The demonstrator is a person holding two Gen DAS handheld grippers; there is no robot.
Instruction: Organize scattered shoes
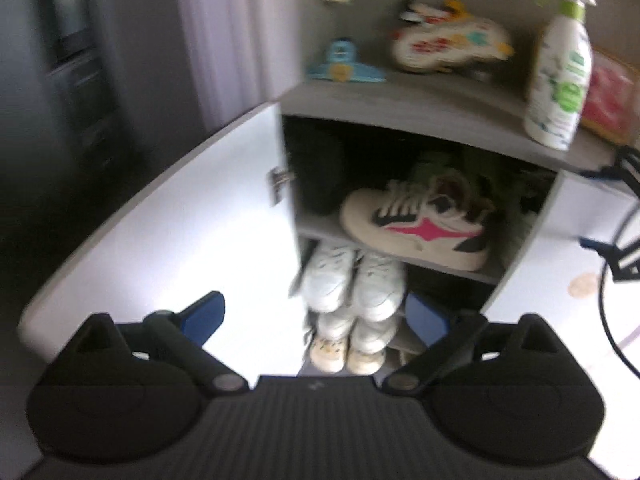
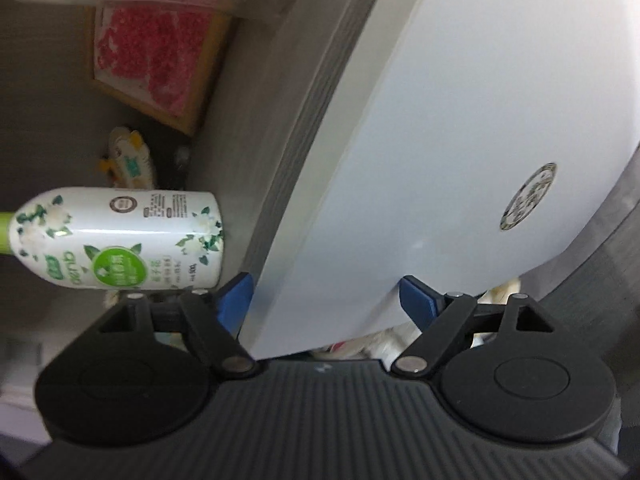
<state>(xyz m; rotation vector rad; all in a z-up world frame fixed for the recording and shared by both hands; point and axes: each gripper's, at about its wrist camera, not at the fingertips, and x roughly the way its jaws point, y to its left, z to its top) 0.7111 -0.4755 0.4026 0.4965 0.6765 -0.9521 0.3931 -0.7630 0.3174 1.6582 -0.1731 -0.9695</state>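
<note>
The left tool [image 1: 316, 316] hangs with jaws apart, empty, before the open cabinet [image 1: 420, 108], where the pink-marked sneaker [image 1: 416, 228] lies on the upper shelf beyond it, while the right tool [image 2: 326, 300] gapes around the white door [image 2: 440, 140].

A white spray bottle [image 1: 559, 68] with a green collar stands on the grey cabinet top [image 1: 420, 100], just beside a framed red picture [image 1: 610, 96]. Farther back lie a colourful patterned item [image 1: 448, 44] and a blue toy-like object [image 1: 342, 62]. A dark screen [image 1: 66, 12] hangs on the left wall.
</note>
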